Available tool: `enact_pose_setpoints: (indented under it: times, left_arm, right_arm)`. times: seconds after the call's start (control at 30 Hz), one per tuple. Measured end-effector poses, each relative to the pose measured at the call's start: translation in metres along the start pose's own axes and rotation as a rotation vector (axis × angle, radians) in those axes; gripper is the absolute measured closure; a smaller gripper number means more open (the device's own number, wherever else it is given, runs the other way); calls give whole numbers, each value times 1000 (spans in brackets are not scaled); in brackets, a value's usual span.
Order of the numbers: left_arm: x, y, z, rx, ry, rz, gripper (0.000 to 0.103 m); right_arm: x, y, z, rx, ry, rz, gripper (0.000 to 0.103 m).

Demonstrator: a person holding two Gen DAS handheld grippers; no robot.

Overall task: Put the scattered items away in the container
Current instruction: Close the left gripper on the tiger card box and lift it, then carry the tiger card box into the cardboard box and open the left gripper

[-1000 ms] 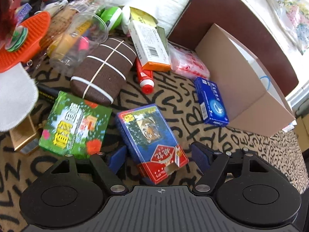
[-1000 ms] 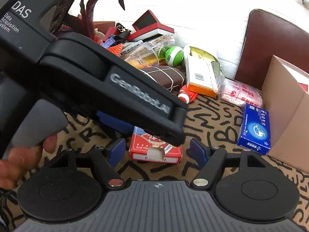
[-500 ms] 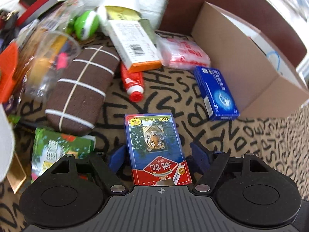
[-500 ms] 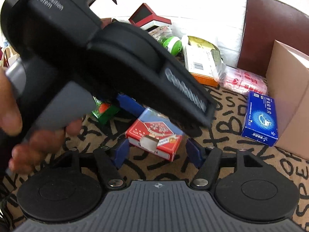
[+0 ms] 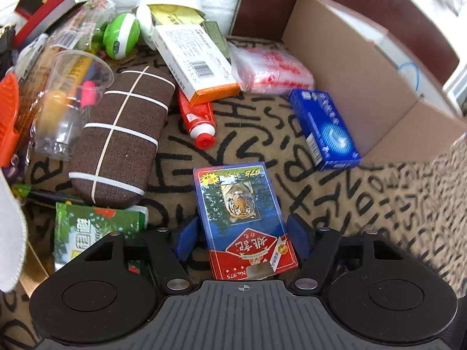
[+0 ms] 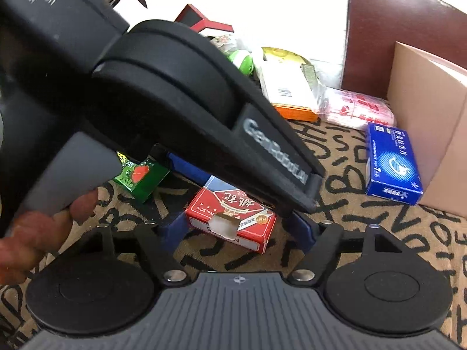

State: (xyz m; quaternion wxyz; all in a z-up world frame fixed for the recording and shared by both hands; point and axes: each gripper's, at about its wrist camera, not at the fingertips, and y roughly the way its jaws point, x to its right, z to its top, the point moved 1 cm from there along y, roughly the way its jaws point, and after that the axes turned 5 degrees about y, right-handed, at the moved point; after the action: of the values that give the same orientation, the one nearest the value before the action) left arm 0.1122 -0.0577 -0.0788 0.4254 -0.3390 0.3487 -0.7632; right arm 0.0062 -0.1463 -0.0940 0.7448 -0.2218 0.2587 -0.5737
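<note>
1. While the open brown cardboard box [image 5: 344, 67] stands at the far right of the letter-patterned tan cloth [image 5: 379, 204] that covers the table, it is the container to aim for, and its near wall is the biggest thing between the grasp and the drop.
2. Largest among the clutter is the brown fabric case with white elastic bands [image 5: 119, 137], lying left of the target and apart from it; beyond it sit a white carton with an orange end [image 5: 195, 61], a clear plastic cup [image 5: 67, 102] and a red tube [image 5: 198, 119].
3. Nearer the container, a blue rectangular box [image 5: 324, 128] rests against the cardboard wall (a low carry would probably knock it).
4. The blue-and-red playing-card pack with a tiger picture [image 5: 242, 218] lies flat between the left gripper [image 5: 243, 237] fingers, which are spread wide with a gap showing on each side, holding nothing.
5. To do this well, I would centre the pack, close evenly on its long edges, lift straight, then clear the box rim before releasing.
6. A green printed carton [image 5: 96, 227] sits just left of the left finger; a skewed closing could catch it.
7. The right gripper [image 6: 236, 233] hovers close behind, also spread and empty; its fingers flank the same pack, so it should give way.
</note>
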Motion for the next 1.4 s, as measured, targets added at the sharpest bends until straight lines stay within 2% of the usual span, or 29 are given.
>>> enact_pose_setpoints:
  times: [0.27, 0.43, 0.57, 0.9, 1.17, 1.4]
  left_arm:
    - [11, -17, -13, 29, -36, -33, 36]
    - [26, -40, -9, 90, -26, -52, 36]
    - [44, -57, 0, 143, 6, -65, 36]
    - [107, -79, 43, 257, 89, -163, 36]
    - [158, -65, 85, 288, 161, -232, 35]
    - [182, -22, 123, 251, 171, -261, 36]
  right_arm:
    - [-1, -24, -10, 6, -16, -4, 33]
    - [-2, -50, -7, 61, -45, -24, 33]
    - [2, -71, 3, 117, -52, -45, 33]
    - [36, -122, 33, 271, -48, -160, 33]
    - [79, -142, 57, 353, -35, -270, 33]
    - [123, -128, 72, 361, 11, -324, 33]
